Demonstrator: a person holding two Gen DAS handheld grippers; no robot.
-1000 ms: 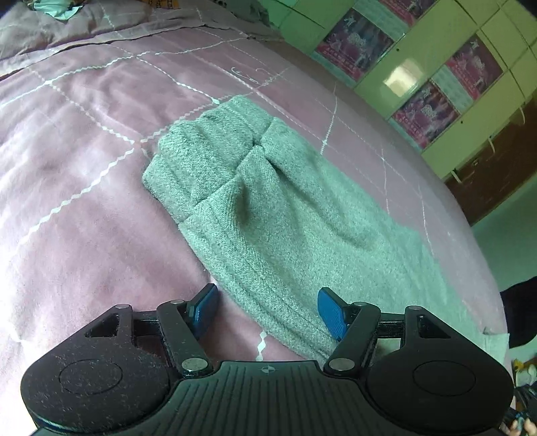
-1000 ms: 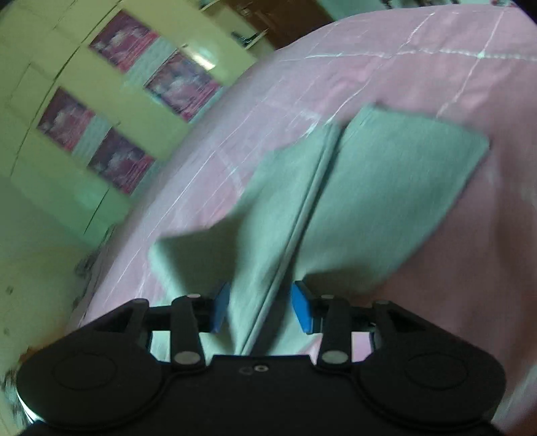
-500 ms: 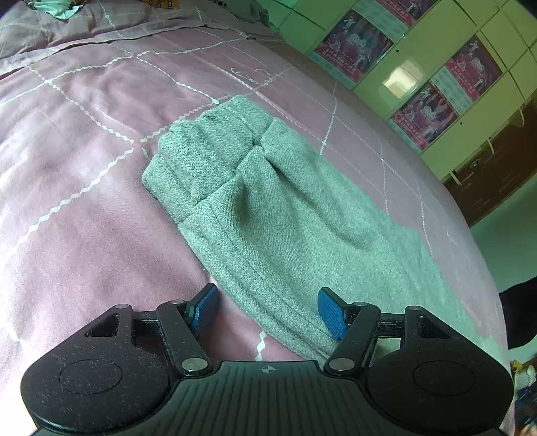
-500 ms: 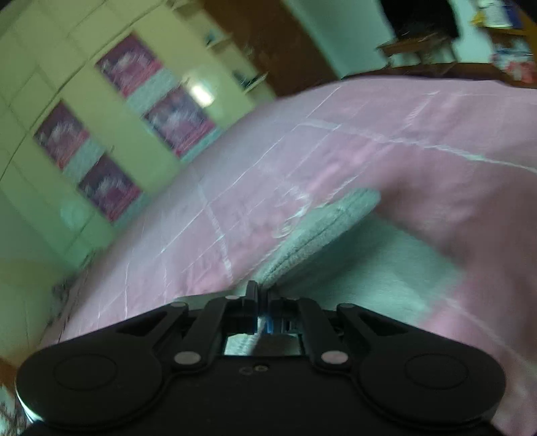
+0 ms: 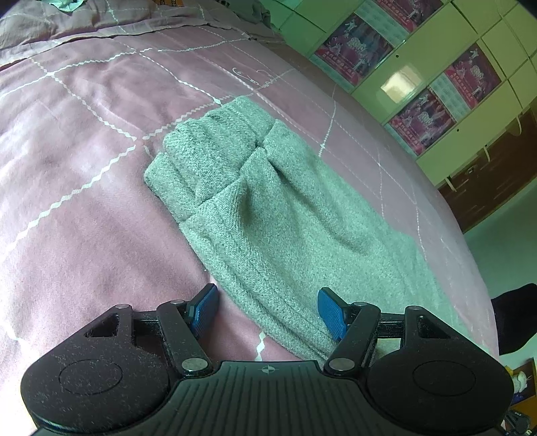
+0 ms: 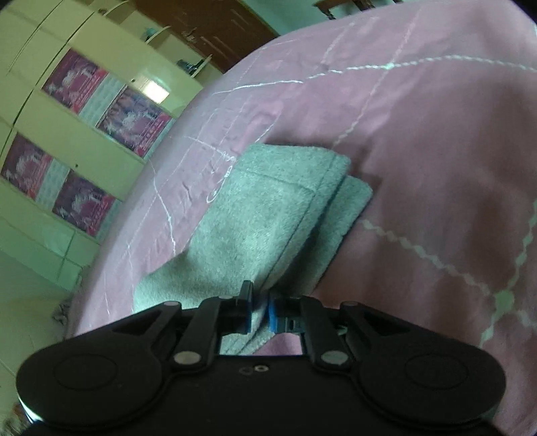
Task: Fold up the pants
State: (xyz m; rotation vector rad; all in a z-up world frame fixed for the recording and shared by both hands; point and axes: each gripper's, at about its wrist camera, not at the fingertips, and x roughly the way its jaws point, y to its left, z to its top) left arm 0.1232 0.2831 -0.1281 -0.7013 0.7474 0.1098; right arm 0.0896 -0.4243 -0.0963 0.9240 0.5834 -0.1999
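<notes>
Grey-green knit pants lie on the pink bed cover, waistband end bunched at the upper left of the left wrist view. My left gripper is open, its blue pads on either side of the pants' near edge, just above the fabric. In the right wrist view the pants lie with one layer folded over another. My right gripper is shut on a fold of the pants at their near end, the cloth pinched between the blue pads.
The pink bed cover with white stitched lines spreads all round the pants. Green cupboards with pink posters stand beyond the bed. A dark wooden door is at the far side. The bed's edge drops off at left.
My right gripper closed on the pants leg ends, and the pants now lie with a folded layer on top. The left gripper stayed open and nearly still.
</notes>
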